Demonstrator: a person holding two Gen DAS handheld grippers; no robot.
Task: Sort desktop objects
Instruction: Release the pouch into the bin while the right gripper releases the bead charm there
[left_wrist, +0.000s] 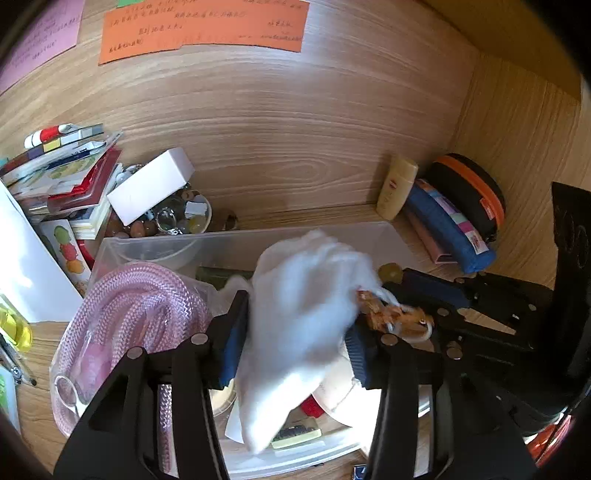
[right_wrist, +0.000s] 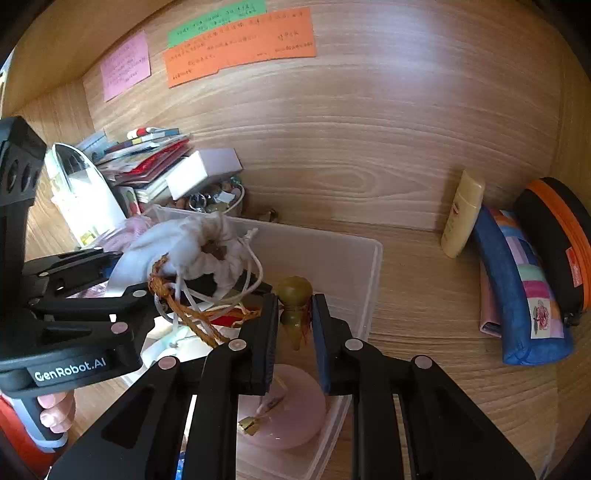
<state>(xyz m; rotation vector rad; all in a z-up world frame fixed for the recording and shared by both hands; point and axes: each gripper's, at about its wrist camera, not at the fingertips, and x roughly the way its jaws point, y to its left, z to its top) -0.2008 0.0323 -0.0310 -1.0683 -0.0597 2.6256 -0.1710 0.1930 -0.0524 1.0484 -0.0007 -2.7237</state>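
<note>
My left gripper is shut on a white drawstring pouch and holds it above the clear plastic bin. The pouch also shows in the right wrist view, its mouth open toward my right gripper, with white strings and an orange braided cord hanging from it. My right gripper is shut on a small olive-green gourd charm just right of the pouch's mouth, above the bin. The gourd's top shows in the left view.
In the bin lie a pink hose coil and a pink round disc. Behind it stand a bowl of beads, a white box and stacked books. To the right are a lotion bottle, a blue pencil case and a black-orange case.
</note>
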